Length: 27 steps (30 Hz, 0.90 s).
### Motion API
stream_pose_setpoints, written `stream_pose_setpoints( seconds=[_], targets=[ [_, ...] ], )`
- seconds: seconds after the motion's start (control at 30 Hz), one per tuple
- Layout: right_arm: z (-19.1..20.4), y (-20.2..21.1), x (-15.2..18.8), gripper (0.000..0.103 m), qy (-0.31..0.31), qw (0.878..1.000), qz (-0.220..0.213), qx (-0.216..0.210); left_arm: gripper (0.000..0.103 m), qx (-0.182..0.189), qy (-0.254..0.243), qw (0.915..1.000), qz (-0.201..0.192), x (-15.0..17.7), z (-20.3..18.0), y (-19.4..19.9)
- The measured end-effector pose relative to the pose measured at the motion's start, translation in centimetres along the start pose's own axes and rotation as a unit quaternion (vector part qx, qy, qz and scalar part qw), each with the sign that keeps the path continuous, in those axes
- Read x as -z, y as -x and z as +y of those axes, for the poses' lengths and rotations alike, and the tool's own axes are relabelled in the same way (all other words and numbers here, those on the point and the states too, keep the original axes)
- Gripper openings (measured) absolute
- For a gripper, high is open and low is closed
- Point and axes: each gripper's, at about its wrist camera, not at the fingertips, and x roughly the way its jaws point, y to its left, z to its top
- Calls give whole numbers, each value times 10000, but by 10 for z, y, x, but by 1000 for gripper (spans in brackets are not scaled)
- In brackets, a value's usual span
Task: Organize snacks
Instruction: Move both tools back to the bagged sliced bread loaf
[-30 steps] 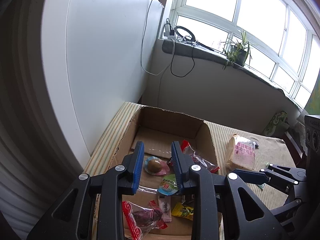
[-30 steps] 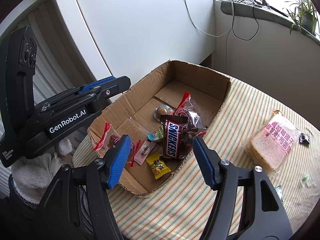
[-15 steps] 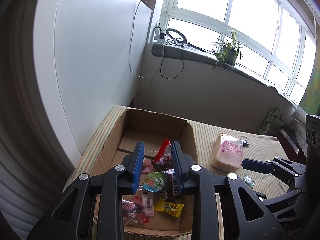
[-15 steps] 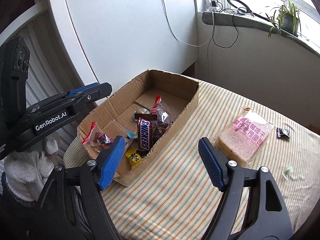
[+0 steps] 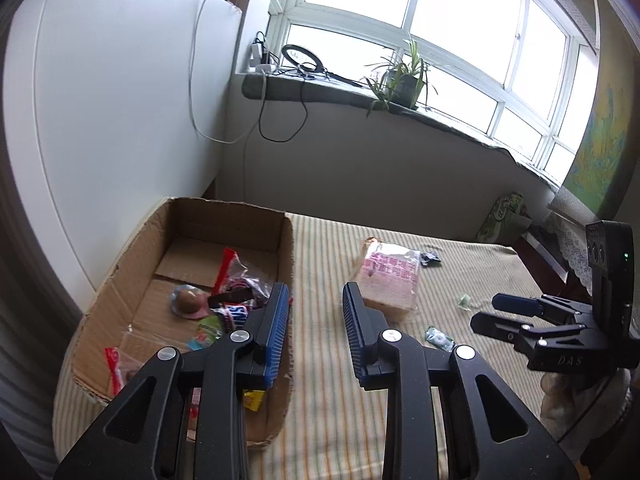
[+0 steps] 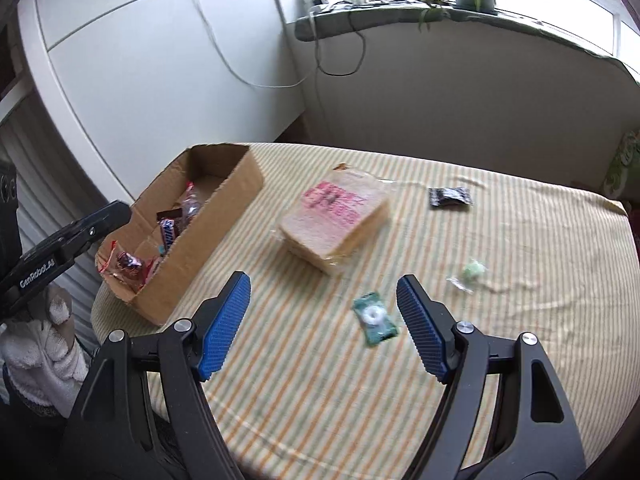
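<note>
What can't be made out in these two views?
- Bread label: motion blur in the right view; too small to read in the left.
- Box front contents: hidden behind the left claw in the left view.
- Green candy: blurred in the right view, kind unclear.
- Black packet: print too small in both views.

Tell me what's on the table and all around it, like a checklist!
Surface: striped tablecloth.
Job's things: cardboard box holding wrapped snacks; bagged bread, teal candy, green candy and black packet lie outside it.
Clutter: nothing seen.
Grippers: left gripper open, empty; right gripper open, empty, near the teal candy.
Cables: cords hang from the windowsill.
Surroundings: potted plant, white cabinet.
</note>
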Motion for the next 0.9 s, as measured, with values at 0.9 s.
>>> stream_pose_setpoints(
  seconds=[0.9],
  targets=[
    [-92, -24, -12, 78, -536, 9981, 43, -312, 54, 696, 186, 9944, 770, 14, -67, -84]
  ],
)
